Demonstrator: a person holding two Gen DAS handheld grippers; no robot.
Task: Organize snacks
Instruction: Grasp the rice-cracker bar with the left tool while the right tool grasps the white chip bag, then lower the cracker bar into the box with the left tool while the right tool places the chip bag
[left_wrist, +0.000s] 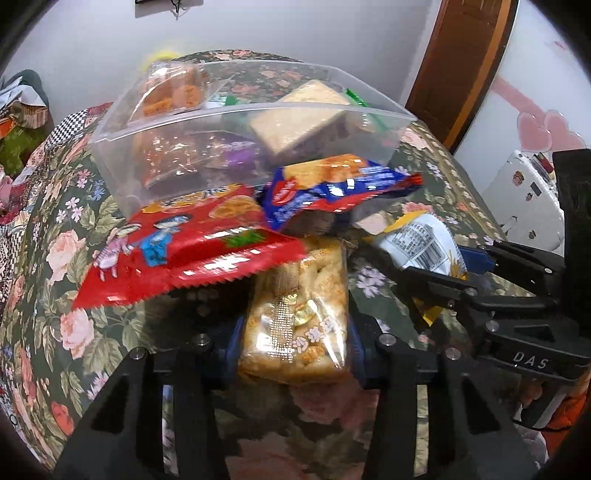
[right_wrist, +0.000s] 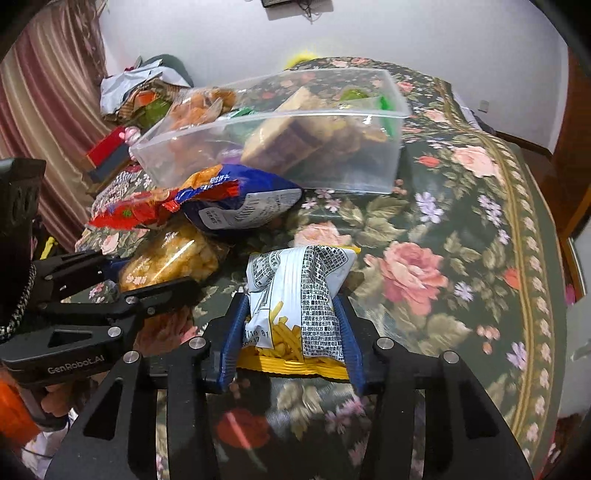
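Observation:
My left gripper (left_wrist: 293, 343) is shut on a clear-wrapped golden rice-crisp pack (left_wrist: 295, 317), also seen in the right wrist view (right_wrist: 173, 258). My right gripper (right_wrist: 291, 332) is shut on a white and yellow fries-snack bag (right_wrist: 299, 291), which shows in the left wrist view (left_wrist: 417, 240). A red snack bag (left_wrist: 192, 240) and a blue snack bag (left_wrist: 332, 184) lie on the table in front of a clear plastic bin (left_wrist: 184, 122) that holds several snacks. The bin also shows in the right wrist view (right_wrist: 369, 173).
The table carries a dark floral cloth (right_wrist: 443, 240). Clutter and a curtain (right_wrist: 48, 110) stand at the left. A wooden door frame (left_wrist: 461, 66) and a white appliance (left_wrist: 524, 192) are at the right.

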